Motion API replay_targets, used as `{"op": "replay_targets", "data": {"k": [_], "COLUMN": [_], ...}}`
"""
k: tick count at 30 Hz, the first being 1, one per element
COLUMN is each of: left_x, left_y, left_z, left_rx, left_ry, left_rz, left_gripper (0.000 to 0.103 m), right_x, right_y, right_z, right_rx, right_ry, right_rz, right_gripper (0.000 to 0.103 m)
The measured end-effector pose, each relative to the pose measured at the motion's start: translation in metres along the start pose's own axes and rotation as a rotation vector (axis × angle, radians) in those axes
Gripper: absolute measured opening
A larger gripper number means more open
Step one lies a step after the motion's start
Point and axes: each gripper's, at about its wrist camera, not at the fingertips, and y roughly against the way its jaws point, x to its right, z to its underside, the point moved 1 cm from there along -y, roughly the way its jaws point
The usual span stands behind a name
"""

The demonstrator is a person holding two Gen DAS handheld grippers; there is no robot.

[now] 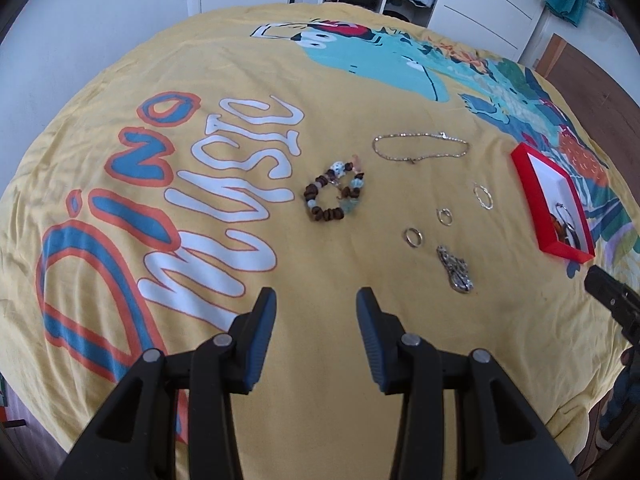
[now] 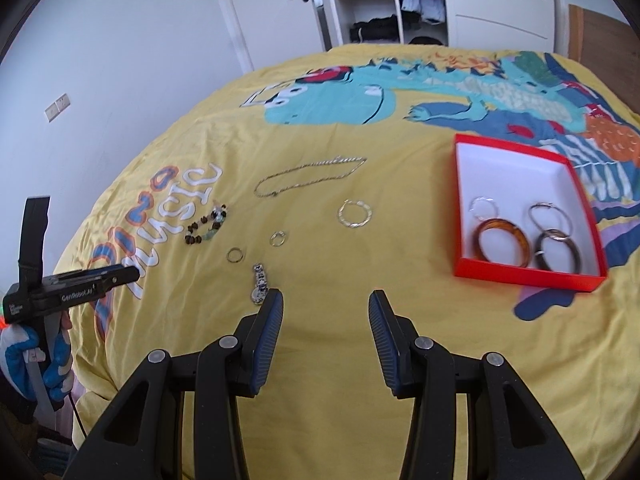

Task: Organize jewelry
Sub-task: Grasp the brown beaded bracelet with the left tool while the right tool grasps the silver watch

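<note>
A red box (image 2: 464, 208) with a white inside lies on the yellow bed cover; it holds several bangles and hoops (image 2: 500, 242). It shows at the right in the left wrist view (image 1: 532, 176). Loose on the cover are a thin chain necklace (image 1: 420, 145) (image 2: 308, 176), a beaded bracelet (image 1: 334, 196) (image 2: 206, 226), a large hoop (image 1: 483, 196) (image 2: 354, 213), two small rings (image 1: 412, 237) (image 2: 277, 239) and a silver bunched chain (image 1: 456, 269) (image 2: 259, 283). My left gripper (image 1: 316, 320) is open and empty, short of the bracelet. My right gripper (image 2: 326, 320) is open and empty, beside the bunched chain.
The yellow cover (image 1: 320, 92) carries a dinosaur print and "Dino Music" lettering. An open wardrobe (image 2: 380, 0) and a white door (image 2: 276, 8) stand beyond the bed. The left gripper's body and gloved hand (image 2: 40, 320) show at the left in the right wrist view.
</note>
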Motion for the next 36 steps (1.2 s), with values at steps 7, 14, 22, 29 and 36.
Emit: {"op": "replay_targets", "data": {"k": [7, 14, 22, 29, 36], "left_x": [-0.005, -0.003, 0.002, 0.008, 0.010], "left_y": [-0.026, -0.057, -0.087, -0.105, -0.121], "left_z": [-0.016, -0.037, -0.053, -0.059, -0.068], "left_rx": [-0.022, -0.039, -0.056, -0.073, -0.075], "left_ry": [-0.006, -0.041, -0.079, -0.111, -0.125], "left_rz": [0.009, 0.028, 0.060, 0.081, 0.068], "left_gripper": [0.040, 0.040, 0.040, 0.042, 0.045], "right_x": [-0.017, -0.036, -0.051, -0.059, -0.062], "right_y": [-0.034, -0.070, -0.108, -0.131, -0.148], "right_z": [-0.002, -0.002, -0.004, -0.003, -0.004], "right_rx": [-0.050, -0.106, -0.155, -0.181, -0.186], "right_ry": [0.027, 0.067, 0.100, 0.119, 0.134], "right_rz": [-0.046, -0.096, -0.138, -0.159, -0.157], "right_gripper": [0.044, 0.044, 0.045, 0.045, 0.045]}}
